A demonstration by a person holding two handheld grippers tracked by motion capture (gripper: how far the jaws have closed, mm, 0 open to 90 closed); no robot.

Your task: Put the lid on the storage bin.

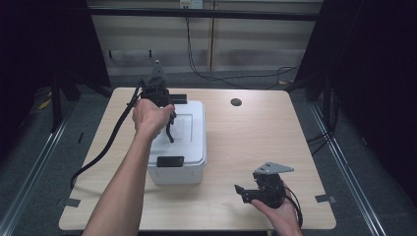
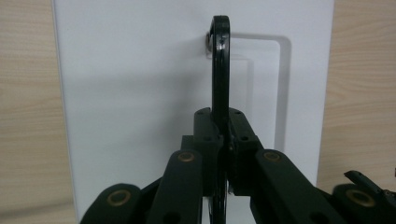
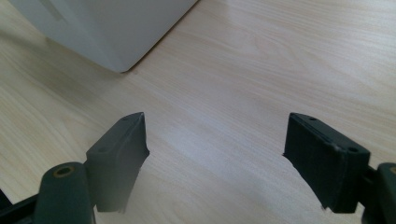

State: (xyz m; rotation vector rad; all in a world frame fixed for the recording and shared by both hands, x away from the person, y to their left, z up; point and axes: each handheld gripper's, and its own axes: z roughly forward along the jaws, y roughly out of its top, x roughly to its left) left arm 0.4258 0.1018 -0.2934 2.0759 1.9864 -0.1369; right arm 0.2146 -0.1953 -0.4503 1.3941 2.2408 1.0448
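The white box (image 1: 179, 147) takes up the left-centre of the table (image 1: 255, 142), its black handle (image 2: 220, 70) raised upright on the lid. Right of it lies bare wood around the right gripper (image 1: 244, 192); a small dark hole (image 1: 236, 102), apparently, sits far back.

High view overlooks table (image 1: 255, 132); gripper views close; all share white box (image 1: 189, 147).

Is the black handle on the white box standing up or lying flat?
Standing up. The left gripper is shut on the thin black handle, raised above the white plastic box's lid.
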